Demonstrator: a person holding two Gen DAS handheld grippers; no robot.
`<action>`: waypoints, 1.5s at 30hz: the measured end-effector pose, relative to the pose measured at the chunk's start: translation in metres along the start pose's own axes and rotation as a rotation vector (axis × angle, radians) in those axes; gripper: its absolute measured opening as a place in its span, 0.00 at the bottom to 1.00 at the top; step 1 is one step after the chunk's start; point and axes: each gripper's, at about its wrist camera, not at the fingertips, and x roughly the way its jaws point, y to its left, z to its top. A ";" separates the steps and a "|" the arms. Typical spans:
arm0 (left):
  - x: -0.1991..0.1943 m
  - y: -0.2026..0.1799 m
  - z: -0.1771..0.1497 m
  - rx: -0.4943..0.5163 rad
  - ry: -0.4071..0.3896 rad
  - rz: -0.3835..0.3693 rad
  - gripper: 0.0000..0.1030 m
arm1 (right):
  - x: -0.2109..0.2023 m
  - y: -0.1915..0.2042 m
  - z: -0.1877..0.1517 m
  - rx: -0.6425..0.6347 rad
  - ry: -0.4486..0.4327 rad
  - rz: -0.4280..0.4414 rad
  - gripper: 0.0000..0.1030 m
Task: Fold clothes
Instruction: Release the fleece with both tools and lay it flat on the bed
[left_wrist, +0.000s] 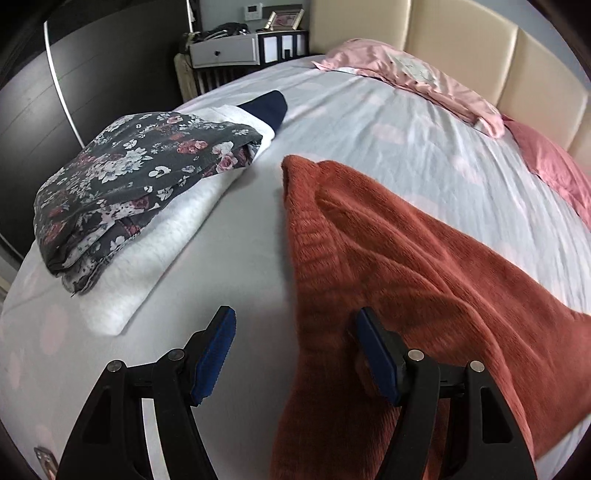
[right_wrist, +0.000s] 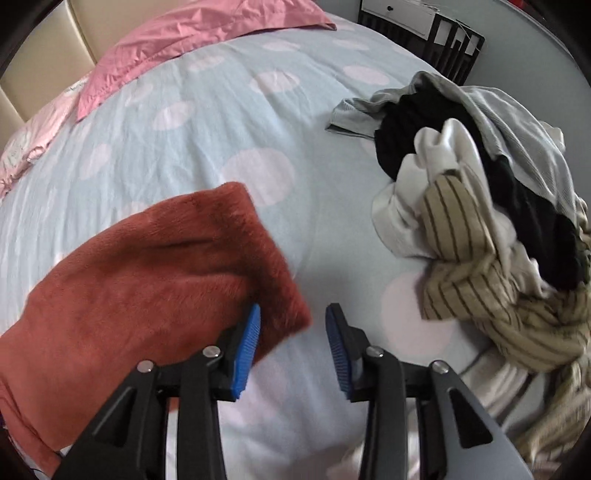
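A rust-orange fuzzy sweater (left_wrist: 406, 277) lies spread on the bed sheet (left_wrist: 369, 129). My left gripper (left_wrist: 295, 314) hangs open just above the sweater's left edge, which runs between the wide-apart blue pads; neither pad presses on it. In the right wrist view a corner of the same sweater (right_wrist: 147, 277) lies against the left pad of my right gripper (right_wrist: 293, 308). That gripper is open, with only the dotted sheet (right_wrist: 184, 129) showing between its fingers. A folded stack sits left of the sweater: a dark floral garment (left_wrist: 129, 177) on a white one (left_wrist: 155, 266), a navy piece (left_wrist: 269, 107) behind.
A heap of unfolded clothes (right_wrist: 480, 221), grey, black, white and striped beige, lies at the right. Pink pillows (left_wrist: 406, 74) rest against the cream headboard (left_wrist: 461, 37). A nightstand (left_wrist: 229, 51) and a dark wardrobe (left_wrist: 92, 74) stand beyond the bed's far-left edge.
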 end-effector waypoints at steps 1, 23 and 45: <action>-0.005 0.002 -0.004 -0.006 0.010 -0.019 0.67 | -0.008 0.003 -0.008 0.005 -0.001 0.035 0.35; -0.033 0.041 -0.098 -0.168 0.325 -0.151 0.67 | -0.095 0.168 -0.224 -0.296 -0.090 0.472 0.35; -0.008 -0.013 -0.069 -0.174 0.230 -0.523 0.52 | -0.053 0.182 -0.222 -0.339 0.050 0.503 0.35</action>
